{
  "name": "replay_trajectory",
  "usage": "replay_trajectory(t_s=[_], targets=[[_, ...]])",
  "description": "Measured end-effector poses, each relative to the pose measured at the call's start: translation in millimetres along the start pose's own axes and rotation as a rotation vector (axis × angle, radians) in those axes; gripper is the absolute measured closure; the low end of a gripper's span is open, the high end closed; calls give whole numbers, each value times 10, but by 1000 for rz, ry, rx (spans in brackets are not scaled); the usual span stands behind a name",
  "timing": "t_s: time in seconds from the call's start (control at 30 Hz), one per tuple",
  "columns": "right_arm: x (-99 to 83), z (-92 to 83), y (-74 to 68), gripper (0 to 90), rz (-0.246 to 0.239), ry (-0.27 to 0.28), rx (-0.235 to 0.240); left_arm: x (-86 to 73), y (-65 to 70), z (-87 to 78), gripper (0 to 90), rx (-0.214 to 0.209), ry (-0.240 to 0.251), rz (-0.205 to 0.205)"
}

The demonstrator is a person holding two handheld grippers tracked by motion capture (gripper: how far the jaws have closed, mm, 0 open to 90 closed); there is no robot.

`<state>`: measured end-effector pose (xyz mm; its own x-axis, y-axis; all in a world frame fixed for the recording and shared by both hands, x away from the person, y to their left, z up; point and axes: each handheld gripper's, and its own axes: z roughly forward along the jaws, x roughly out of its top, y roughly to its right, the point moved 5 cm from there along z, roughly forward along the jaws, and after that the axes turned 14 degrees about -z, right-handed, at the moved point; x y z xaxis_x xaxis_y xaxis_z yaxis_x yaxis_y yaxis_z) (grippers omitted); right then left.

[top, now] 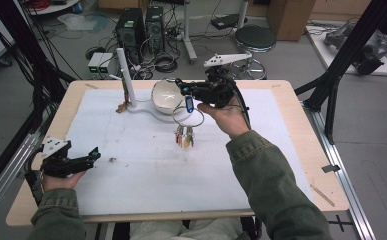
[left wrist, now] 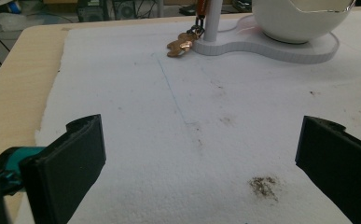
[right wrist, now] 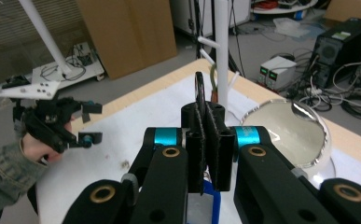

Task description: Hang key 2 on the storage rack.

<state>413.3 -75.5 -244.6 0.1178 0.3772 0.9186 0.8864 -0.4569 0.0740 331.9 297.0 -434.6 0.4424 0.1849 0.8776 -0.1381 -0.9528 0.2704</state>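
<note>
Right gripper (top: 187,91) is pinching the key ring (top: 188,116), light, dangling, slippery wire; left gripper (top: 94,154), at eight o'clock, is resting spread.

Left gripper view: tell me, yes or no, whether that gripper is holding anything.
No: the left gripper is open, its jaws set wide apart above the bare white mat with nothing between them.

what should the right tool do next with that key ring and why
Probably carry it left toward the white stand. The right tool is shut on the key ring, keys dangling above the mat beside the bowl, and the stand's pegs look free.
</note>
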Motion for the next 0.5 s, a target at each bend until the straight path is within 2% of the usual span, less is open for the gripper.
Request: replay_trajectory(t_s=[0.27,0.5], targets=[[135,186,-28,871,-13,-10,27,0,-4,-2,20,-2,-2,0],[191,329,-5,870,4,-10,34,3,-7,1,20,-4,2,-5]])
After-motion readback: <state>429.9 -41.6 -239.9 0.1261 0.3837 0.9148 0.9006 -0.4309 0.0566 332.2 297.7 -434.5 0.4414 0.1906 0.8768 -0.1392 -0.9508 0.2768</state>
